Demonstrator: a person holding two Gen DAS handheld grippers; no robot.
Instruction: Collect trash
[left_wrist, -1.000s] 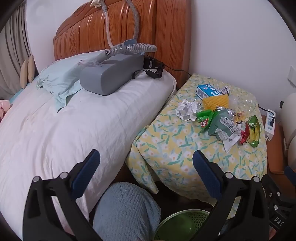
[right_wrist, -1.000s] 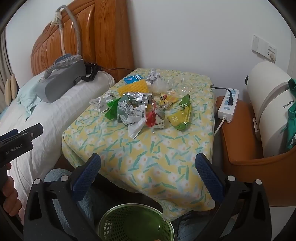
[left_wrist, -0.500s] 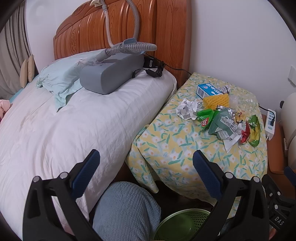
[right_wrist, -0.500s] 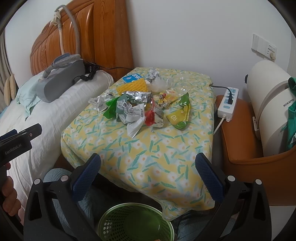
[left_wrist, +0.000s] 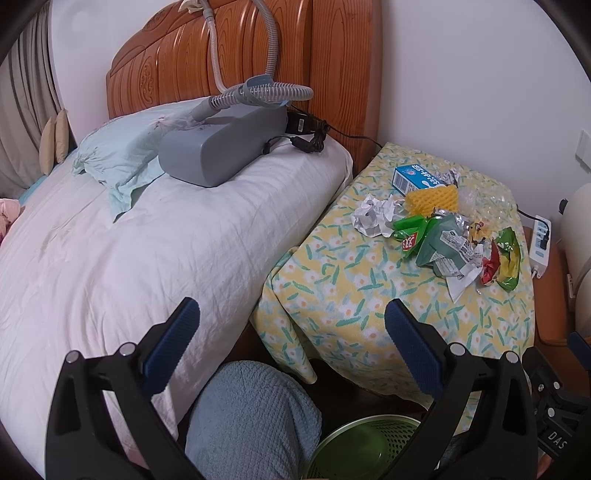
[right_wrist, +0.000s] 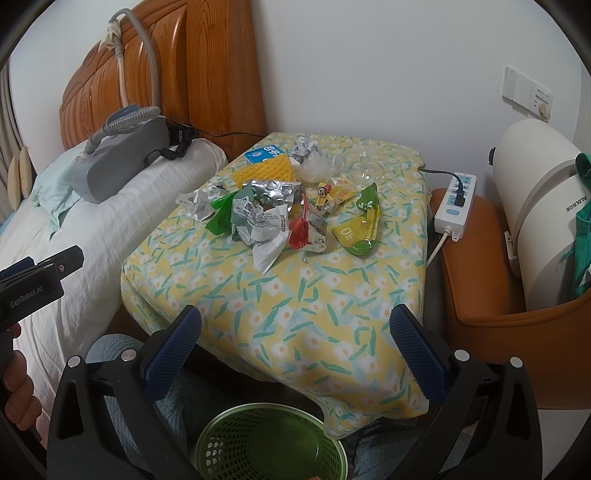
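A pile of trash (right_wrist: 273, 210) lies on the floral-clothed bedside table (right_wrist: 295, 306): crumpled wrappers, a green packet (right_wrist: 360, 227), a yellow foam net (right_wrist: 264, 171), a blue carton (right_wrist: 262, 153), clear plastic. The pile also shows in the left wrist view (left_wrist: 450, 236). A green mesh bin (right_wrist: 271, 446) stands on the floor below the table's front edge, also low in the left wrist view (left_wrist: 365, 446). My right gripper (right_wrist: 295, 350) is open and empty, in front of the table above the bin. My left gripper (left_wrist: 291, 343) is open and empty, over the gap between bed and table.
A white-covered bed (left_wrist: 129, 236) with a grey machine and hose (left_wrist: 221, 147) lies left of the table, under a wooden headboard (left_wrist: 258, 66). A power strip (right_wrist: 456, 203) rests on an orange stool right of the table, beside a white appliance (right_wrist: 539, 214). A knee in blue fabric (left_wrist: 251, 417) is below.
Both grippers have drifted slightly closer to the table; the trash pile sits a little larger in the right wrist view. Nothing has been grasped or moved.
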